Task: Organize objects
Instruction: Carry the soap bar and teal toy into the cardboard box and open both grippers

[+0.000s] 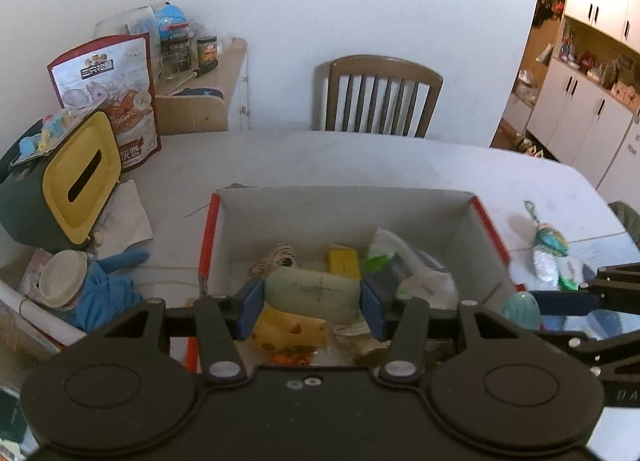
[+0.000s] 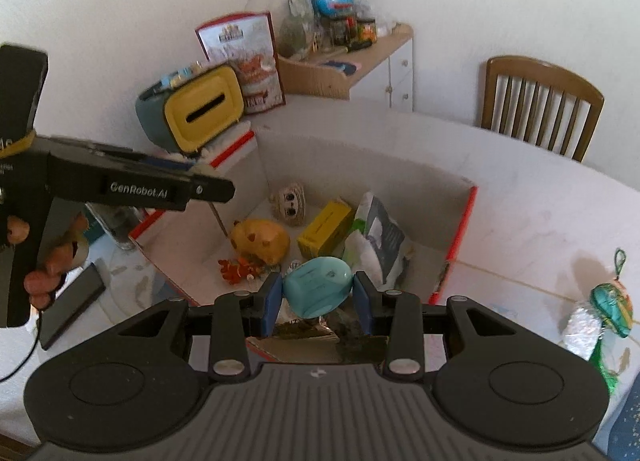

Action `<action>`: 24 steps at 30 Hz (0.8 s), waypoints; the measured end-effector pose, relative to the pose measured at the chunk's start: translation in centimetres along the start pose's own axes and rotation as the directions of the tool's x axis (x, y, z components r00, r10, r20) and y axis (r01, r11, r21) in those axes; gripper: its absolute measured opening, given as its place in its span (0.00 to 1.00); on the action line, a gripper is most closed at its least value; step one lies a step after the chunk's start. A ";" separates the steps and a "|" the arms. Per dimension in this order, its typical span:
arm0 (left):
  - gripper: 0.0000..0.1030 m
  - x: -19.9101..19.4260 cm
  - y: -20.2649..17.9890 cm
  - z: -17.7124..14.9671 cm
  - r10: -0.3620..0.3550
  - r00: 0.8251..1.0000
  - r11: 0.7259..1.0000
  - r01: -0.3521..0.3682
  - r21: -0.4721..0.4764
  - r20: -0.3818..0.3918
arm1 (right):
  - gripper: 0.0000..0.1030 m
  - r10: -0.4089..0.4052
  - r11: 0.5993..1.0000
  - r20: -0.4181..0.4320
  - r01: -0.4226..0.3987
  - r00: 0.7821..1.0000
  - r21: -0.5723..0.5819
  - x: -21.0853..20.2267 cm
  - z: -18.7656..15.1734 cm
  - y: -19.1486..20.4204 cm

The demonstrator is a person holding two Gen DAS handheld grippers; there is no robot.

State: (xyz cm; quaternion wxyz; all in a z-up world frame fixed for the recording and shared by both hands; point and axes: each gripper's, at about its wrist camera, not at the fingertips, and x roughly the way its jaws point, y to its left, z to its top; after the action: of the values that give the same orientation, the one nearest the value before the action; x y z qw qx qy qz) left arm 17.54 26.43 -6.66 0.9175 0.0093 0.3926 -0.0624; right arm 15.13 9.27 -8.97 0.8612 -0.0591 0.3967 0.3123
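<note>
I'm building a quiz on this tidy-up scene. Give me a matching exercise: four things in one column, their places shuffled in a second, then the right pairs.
Things
1. pale green oblong pad
2. turquoise rounded plastic case
3. yellow rectangular carton
4. green tasselled ornament

Places
A. on the white table, outside the box
B. lying inside the red-edged cardboard box
C. clamped in the right tool
D. clamped in the left tool

Pairs: 1-D, 2-C, 3-B, 4-A
</note>
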 end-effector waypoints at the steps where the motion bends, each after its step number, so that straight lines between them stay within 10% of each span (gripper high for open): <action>1: 0.49 0.5 0.0 0.1 0.003 1.000 1.000 -0.003 0.005 -0.009 | 0.36 -0.005 1.000 -0.013 0.005 1.000 -0.001 0.7 0.0 0.1; 24: 0.49 11.5 -1.4 1.8 0.046 0.979 0.996 -0.029 0.088 -0.200 | 0.36 -0.062 0.997 -0.153 0.056 0.986 -0.047 7.3 -0.5 0.3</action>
State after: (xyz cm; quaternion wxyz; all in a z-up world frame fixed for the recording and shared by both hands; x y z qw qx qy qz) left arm 26.55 23.73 -13.66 0.8728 0.0617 0.4804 -0.0601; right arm 18.19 12.93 -14.55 0.8353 -0.1133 0.4535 0.2895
